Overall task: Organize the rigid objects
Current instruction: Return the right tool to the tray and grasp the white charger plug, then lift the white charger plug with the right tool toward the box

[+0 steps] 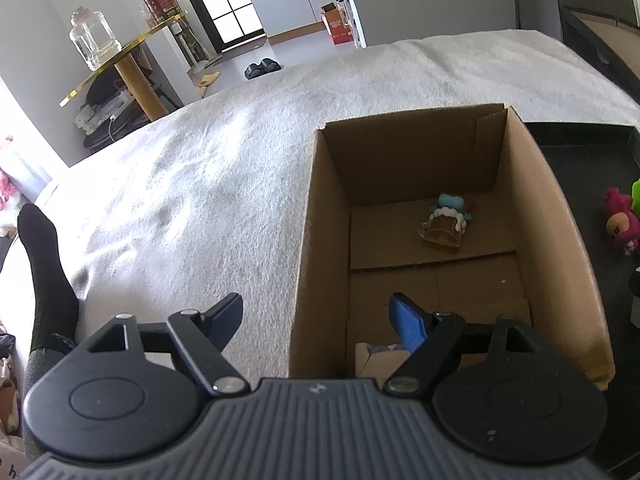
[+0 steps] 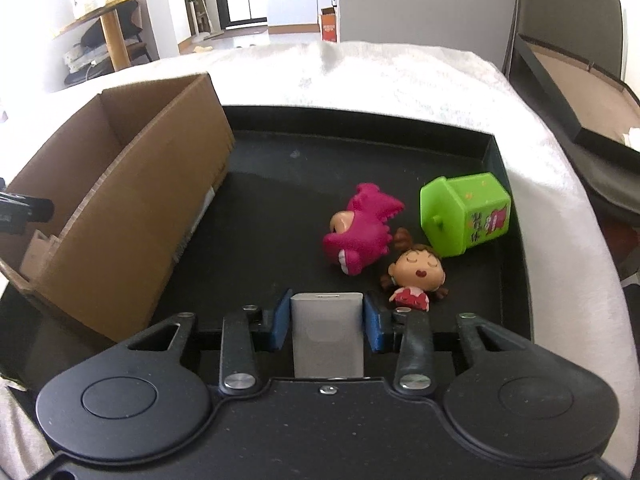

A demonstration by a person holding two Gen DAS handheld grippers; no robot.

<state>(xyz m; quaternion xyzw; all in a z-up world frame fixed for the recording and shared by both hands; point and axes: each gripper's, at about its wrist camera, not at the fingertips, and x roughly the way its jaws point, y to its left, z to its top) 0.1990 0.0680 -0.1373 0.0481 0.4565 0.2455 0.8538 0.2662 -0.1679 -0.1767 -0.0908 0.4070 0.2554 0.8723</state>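
My right tongs (image 2: 325, 322) clamped a flat, silver-grey rectangular block (image 2: 327, 334) with rounded corners, while my left tongs (image 1: 320, 318) stood released, straddling the cardboard box (image 1: 320, 248) wall.

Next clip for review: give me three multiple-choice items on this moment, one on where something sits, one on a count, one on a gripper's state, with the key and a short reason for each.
1. Where does the blue-haired figurine lie?
A. On the white blanket
B. On the floor of the cardboard box
C. In the black tray

2. How many toys lie loose in the black tray ahead of the right gripper?
A. One
B. Three
C. Five

3. What is the right gripper doing?
A. Standing open with nothing between its pads
B. Closed on a silver rectangular block
C. Closed on the box wall

Key:
1 B, it lies on the box's cardboard floor.
2 B, the pink monster, the green bin toy and the girl figurine.
3 B, both blue pads press the block's sides.
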